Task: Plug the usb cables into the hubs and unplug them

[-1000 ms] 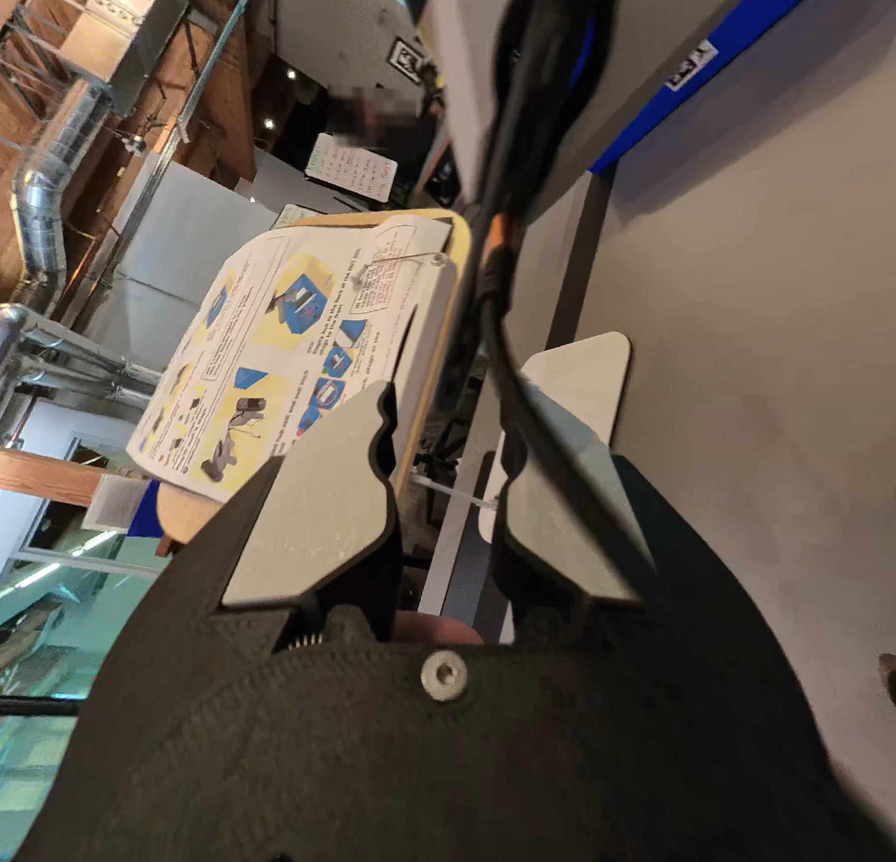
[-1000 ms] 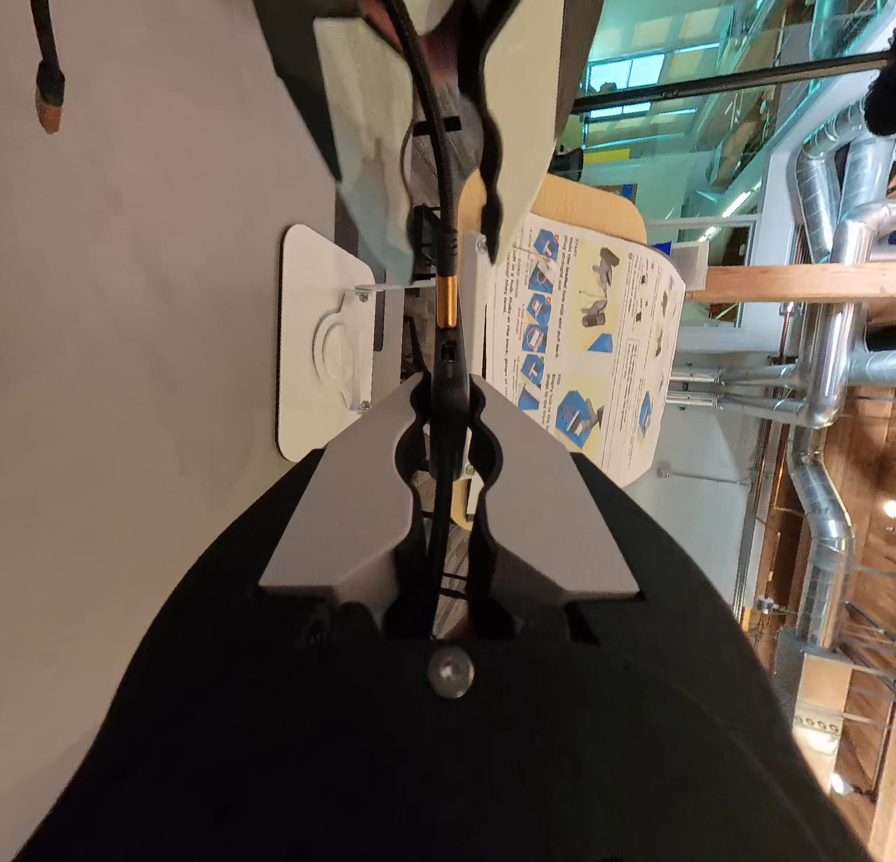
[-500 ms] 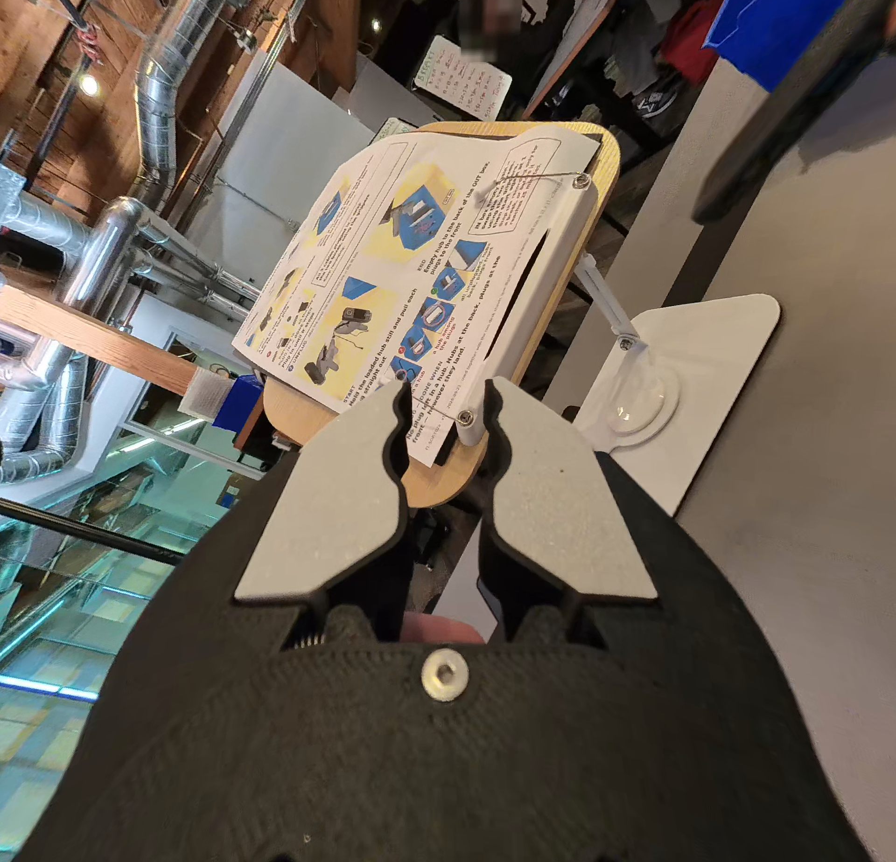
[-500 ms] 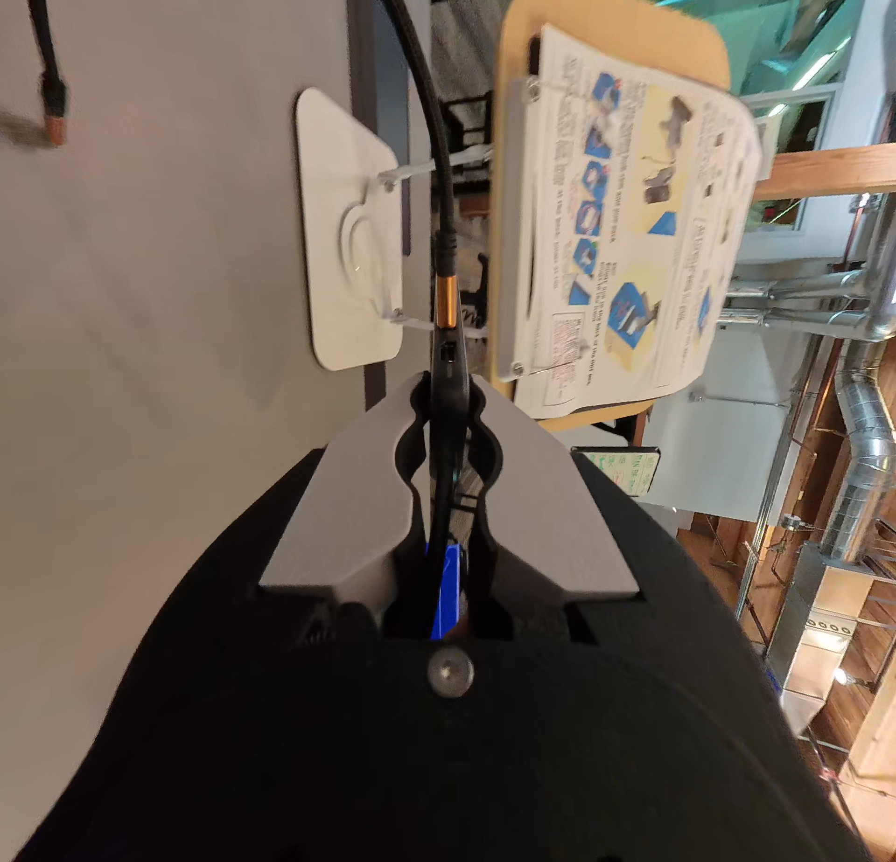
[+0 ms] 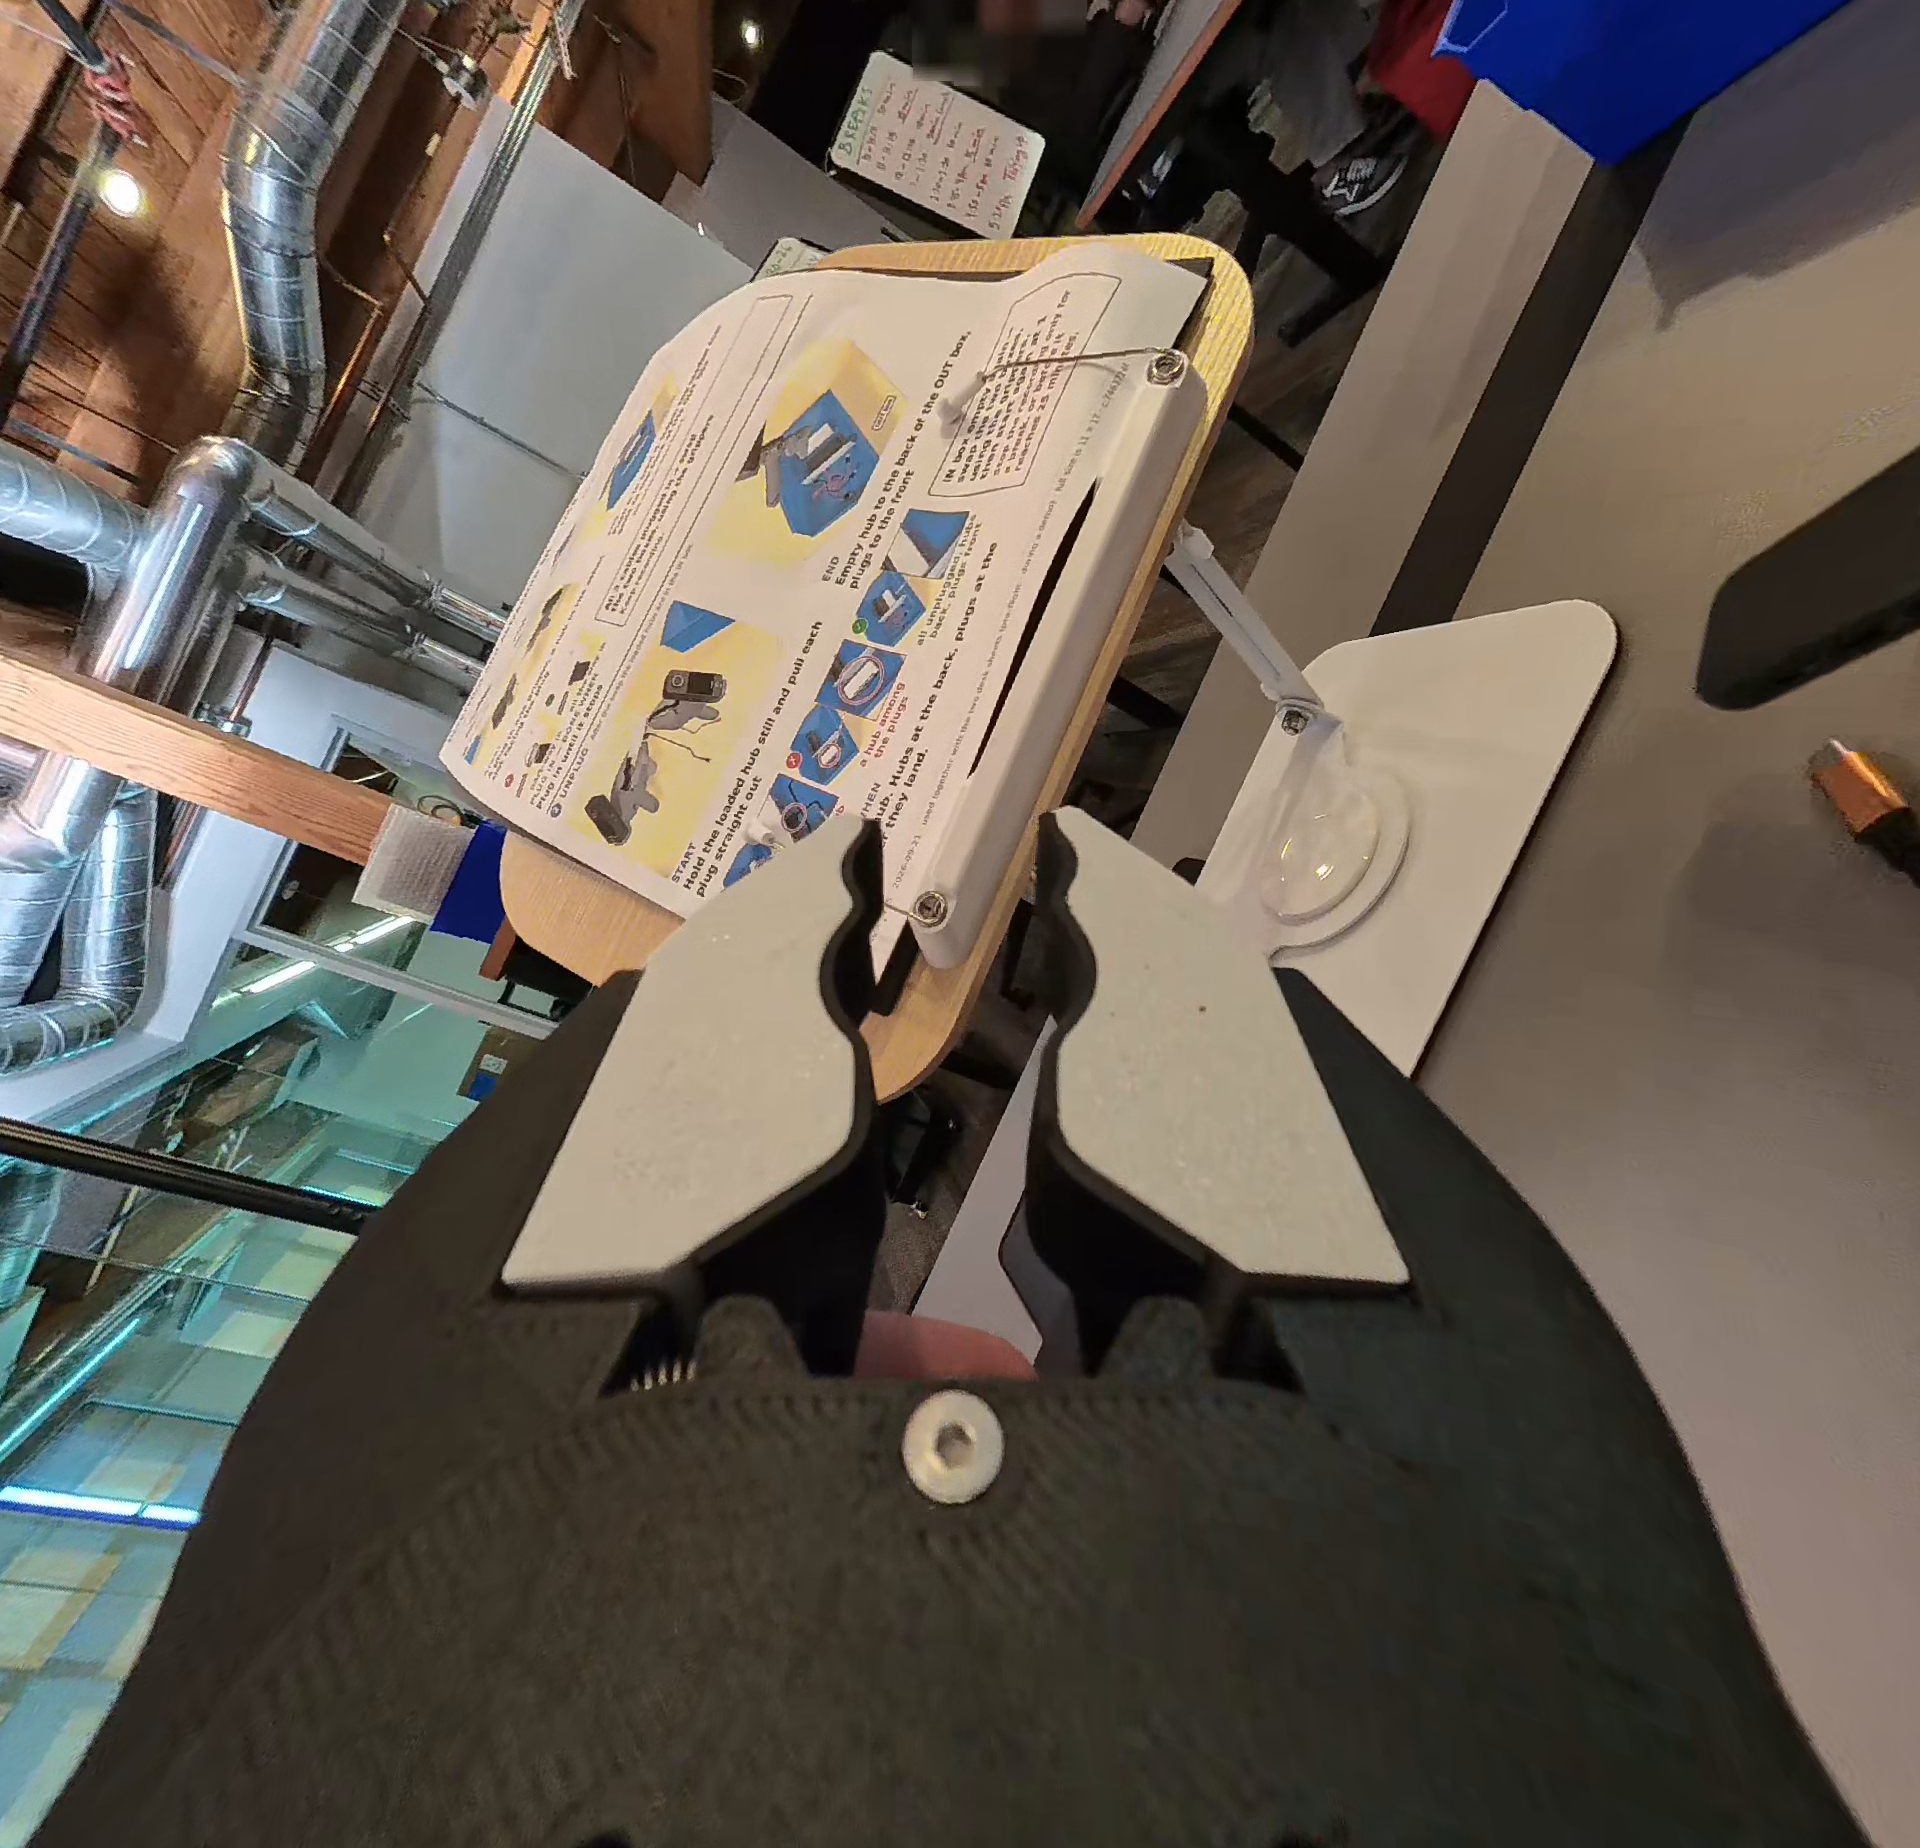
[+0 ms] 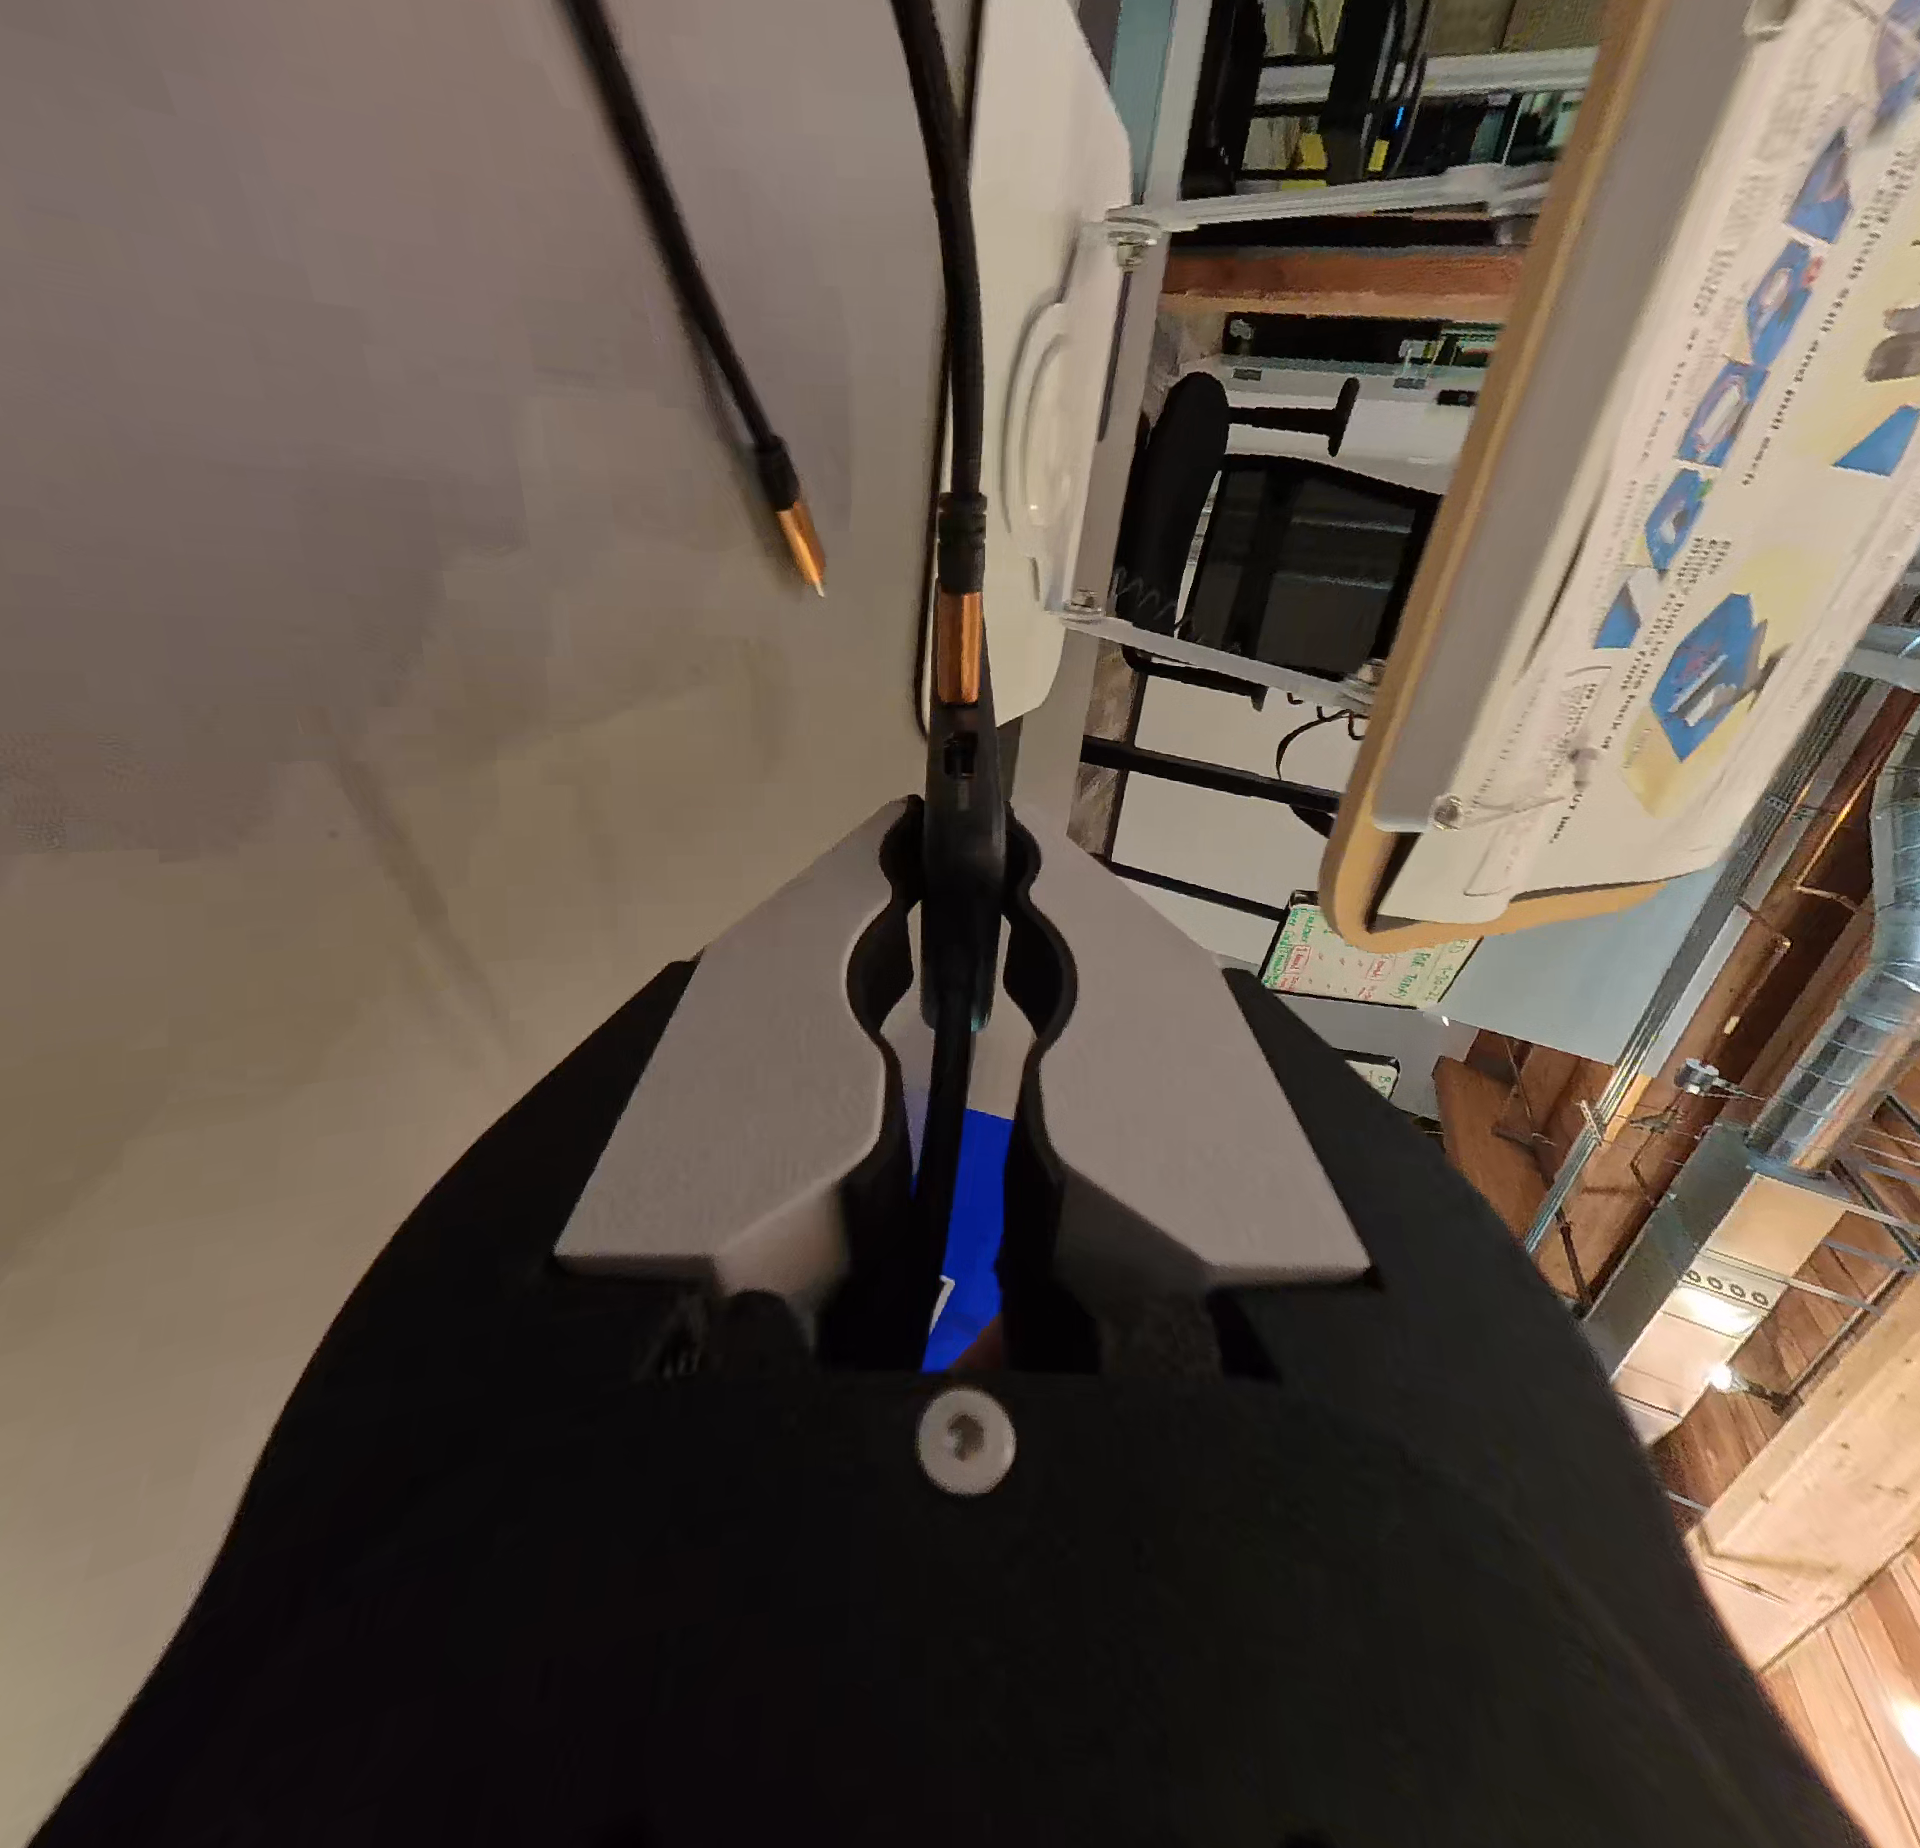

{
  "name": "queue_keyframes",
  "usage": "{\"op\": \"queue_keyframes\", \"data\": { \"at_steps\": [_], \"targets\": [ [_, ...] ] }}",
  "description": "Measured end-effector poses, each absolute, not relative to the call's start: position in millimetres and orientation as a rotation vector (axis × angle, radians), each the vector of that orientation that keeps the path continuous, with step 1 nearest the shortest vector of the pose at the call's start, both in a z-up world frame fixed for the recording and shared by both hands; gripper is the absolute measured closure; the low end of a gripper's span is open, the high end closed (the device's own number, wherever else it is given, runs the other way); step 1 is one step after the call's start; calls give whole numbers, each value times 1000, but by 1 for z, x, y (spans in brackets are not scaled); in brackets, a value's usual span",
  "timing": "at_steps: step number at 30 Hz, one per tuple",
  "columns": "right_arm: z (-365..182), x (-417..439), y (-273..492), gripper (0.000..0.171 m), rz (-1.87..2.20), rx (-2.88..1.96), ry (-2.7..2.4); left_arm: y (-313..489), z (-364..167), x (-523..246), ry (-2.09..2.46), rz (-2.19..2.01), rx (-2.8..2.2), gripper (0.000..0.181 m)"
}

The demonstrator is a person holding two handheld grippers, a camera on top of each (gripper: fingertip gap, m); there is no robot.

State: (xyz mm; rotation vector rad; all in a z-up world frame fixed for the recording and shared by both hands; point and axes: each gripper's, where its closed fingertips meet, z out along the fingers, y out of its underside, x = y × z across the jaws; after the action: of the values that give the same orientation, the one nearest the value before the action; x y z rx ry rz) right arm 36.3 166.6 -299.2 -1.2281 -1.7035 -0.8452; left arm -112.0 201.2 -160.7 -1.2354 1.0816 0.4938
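Pinching the hub [image 6: 961,863] in our right gripper [image 6: 958,832], plug [image 6: 957,645] running up-frame from its tip, we see the left gripper [image 5: 951,853] spread, empty, a loose plug [image 5: 1865,796] at its right edge.

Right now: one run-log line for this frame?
left gripper: open, empty | right gripper: shut on black USB plug | loose cable: on table | hub: not visible
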Motion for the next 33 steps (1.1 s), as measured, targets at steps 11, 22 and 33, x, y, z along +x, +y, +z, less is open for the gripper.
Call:
{"op": "queue_keyframes", "data": {
  "at_steps": [11, 22, 33],
  "targets": [
    [-337, 30, 167, 162, -921, -1177, -1734, 202, -165, -109, 1094, 491, -1232, 154],
    [-353, 32, 162, 146, -986, -1175, -1778, 201, -168, -103, 1114, 490, -1228, 154],
    [-351, 31, 143, 130, -734, -1304, -1990, 201, -170, -103, 1124, 492, -1233, 153]
  ]
}}
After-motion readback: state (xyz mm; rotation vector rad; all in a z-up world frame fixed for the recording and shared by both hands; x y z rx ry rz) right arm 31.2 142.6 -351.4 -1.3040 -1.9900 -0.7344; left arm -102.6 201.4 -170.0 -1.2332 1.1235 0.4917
